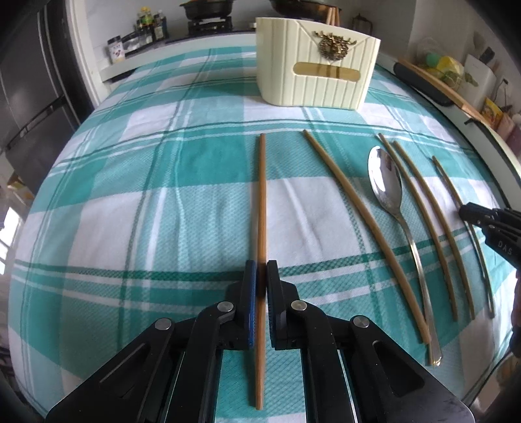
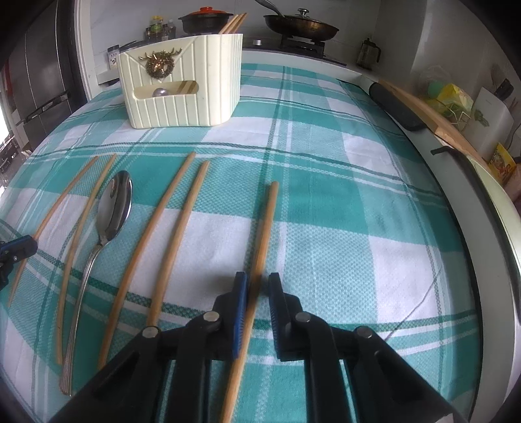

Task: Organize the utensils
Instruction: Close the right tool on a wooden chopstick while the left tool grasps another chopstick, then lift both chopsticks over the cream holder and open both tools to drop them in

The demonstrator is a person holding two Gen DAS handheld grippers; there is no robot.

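Note:
Several wooden chopsticks and a metal spoon (image 1: 387,185) lie on the teal checked tablecloth (image 1: 162,195). A cream utensil holder (image 1: 312,65) stands at the far side, also in the right wrist view (image 2: 182,84), with chopsticks sticking out of its back. My left gripper (image 1: 261,270) is shut on the leftmost chopstick (image 1: 262,195). My right gripper (image 2: 259,281) straddles the rightmost chopstick (image 2: 265,234); its jaws stand a little apart, the left pad touching the stick. The spoon (image 2: 114,208) lies left of it among the other chopsticks.
A stove with pots (image 2: 299,22), bottles and jars (image 1: 146,29) stand behind the table. A black bar and wooden board (image 2: 423,107) lie along the right edge. The right gripper's tip shows in the left wrist view (image 1: 488,224).

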